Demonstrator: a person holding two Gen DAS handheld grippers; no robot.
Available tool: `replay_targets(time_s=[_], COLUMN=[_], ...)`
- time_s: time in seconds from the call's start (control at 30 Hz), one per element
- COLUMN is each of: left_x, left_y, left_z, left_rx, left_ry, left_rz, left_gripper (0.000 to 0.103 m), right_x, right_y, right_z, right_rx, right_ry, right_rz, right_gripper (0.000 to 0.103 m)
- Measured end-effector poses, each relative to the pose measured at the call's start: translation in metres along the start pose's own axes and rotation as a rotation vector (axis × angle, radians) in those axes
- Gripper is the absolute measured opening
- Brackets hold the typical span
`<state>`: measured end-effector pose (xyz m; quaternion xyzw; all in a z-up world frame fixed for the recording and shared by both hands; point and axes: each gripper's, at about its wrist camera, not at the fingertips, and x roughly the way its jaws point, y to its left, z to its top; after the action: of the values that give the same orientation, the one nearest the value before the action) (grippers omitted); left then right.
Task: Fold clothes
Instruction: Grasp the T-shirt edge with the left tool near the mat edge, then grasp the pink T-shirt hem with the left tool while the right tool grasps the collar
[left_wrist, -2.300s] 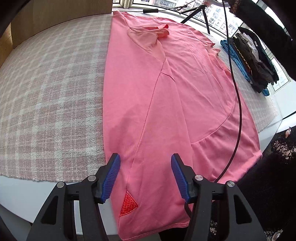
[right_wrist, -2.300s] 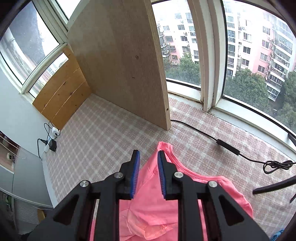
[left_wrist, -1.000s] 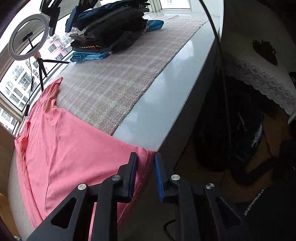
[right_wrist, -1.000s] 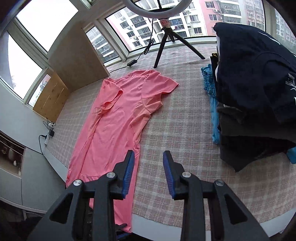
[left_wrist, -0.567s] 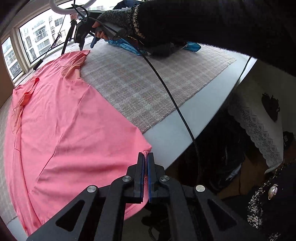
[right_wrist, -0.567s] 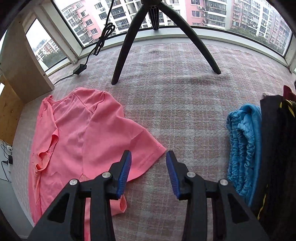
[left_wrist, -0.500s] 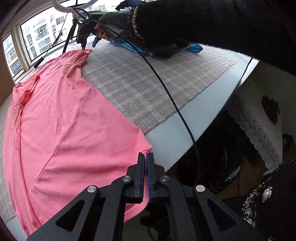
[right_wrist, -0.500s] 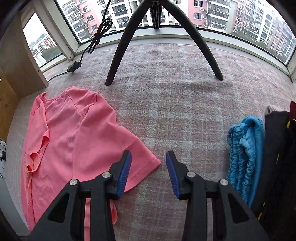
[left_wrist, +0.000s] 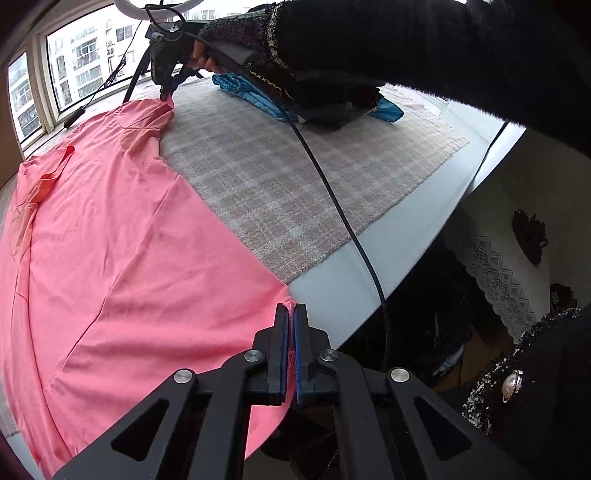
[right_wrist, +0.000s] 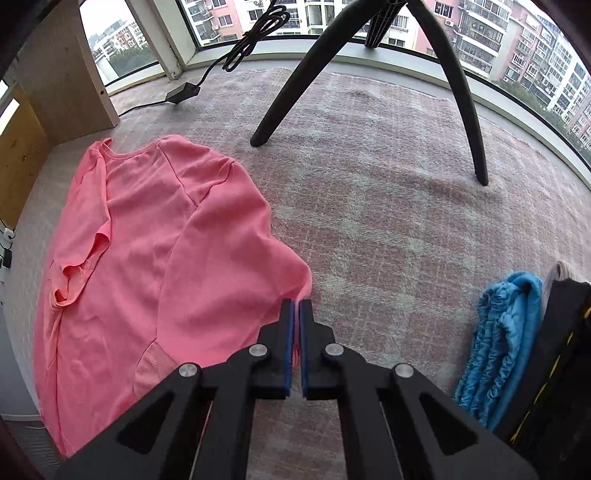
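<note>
Now that the right claw (right_wrist: 296, 308) has clamped the sleeve tip, like the left claw (left_wrist: 291, 314) on the hem corner, the pink cotton T-shirt (left_wrist: 122, 236), flat at 9 o'clock on the checked woven mat (left_wrist: 280, 173), looks ready for folding.

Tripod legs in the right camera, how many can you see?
2. One leg slants down left near the pink shirt; the other leg curves down right. A third may be hidden.

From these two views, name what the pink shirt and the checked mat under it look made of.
pink shirt: thin matte knit, likely cotton jersey; it drapes limp and bunches where the left gripper pinches it.
checked mat: coarse woven cloth, nubby texture, probably tweed-like.
</note>
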<state>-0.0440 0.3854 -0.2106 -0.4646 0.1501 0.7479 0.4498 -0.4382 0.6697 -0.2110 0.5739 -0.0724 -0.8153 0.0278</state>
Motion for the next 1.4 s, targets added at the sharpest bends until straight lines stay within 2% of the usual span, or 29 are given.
replay_targets(time_s=[0.17,0.33,0.43,0.53,0.57,0.63,0.67,0.73,0.83,0.97,1.07,1.17,1.23,1.4], left_x=[-0.031,-0.071,-0.076,-0.061,-0.056,-0.048,-0.047,-0.046,-0.046,-0.048,-0.051,-0.06,-0.066,-0.065], left_y=[0.033,0.068,0.093,0.113,0.117,0.119,0.119,0.12,0.118,0.113,0.112,0.114,0.117,0.124], left_z=[-0.02,-0.055,-0.082,-0.106,-0.11,-0.114,-0.115,-0.114,-0.111,-0.107,-0.107,-0.111,-0.113,-0.114], left_rx=[-0.134,-0.288,-0.402,-0.481,-0.488,-0.474,-0.464,-0.461,-0.436,-0.388,-0.358,-0.35,-0.342,-0.333], left_ry=[-0.052,-0.107,-0.105,-0.047,-0.034,-0.011,-0.011,-0.016,-0.019,-0.021,-0.015,-0.025,-0.033,-0.04], left_rz=[0.05,0.114,0.138,0.159,0.158,0.159,0.156,0.136,0.11,0.085,0.106,0.106,0.106,0.093], left_gripper=[0.002,0.002,0.002,0.002,0.002,0.002,0.002,0.002,0.002,0.002,0.002,0.002,0.002,0.002], right_x=[-0.04,-0.052,-0.028,0.014,0.025,0.025,0.019,0.006,-0.002,0.017,0.041,0.02,-0.013,-0.065], right_y=[0.03,0.109,0.158,0.203,0.216,0.23,0.23,0.226,0.216,0.216,0.224,0.221,0.216,0.213], right_z=[0.031,0.071,0.088,0.096,0.096,0.093,0.09,0.078,0.043,-0.007,-0.03,-0.049,-0.075,-0.185], right_rx=[0.039,-0.022,-0.039,-0.074,-0.096,-0.119,-0.124,-0.139,-0.181,-0.211,-0.22,-0.182,-0.182,-0.219], right_ry=[-0.069,-0.089,-0.054,0.03,0.059,0.046,0.031,0.029,0.057,0.15,0.218,0.167,0.112,0.082], right_rz=[0.086,0.142,0.107,0.104,0.09,0.055,0.083,0.083,0.029,0.061,0.068,0.108,0.131,0.138], right_gripper=[0.003,0.003,0.003,0.006,0.011,0.012,0.02,0.033,0.034,0.034,0.034,0.034,0.034,0.034])
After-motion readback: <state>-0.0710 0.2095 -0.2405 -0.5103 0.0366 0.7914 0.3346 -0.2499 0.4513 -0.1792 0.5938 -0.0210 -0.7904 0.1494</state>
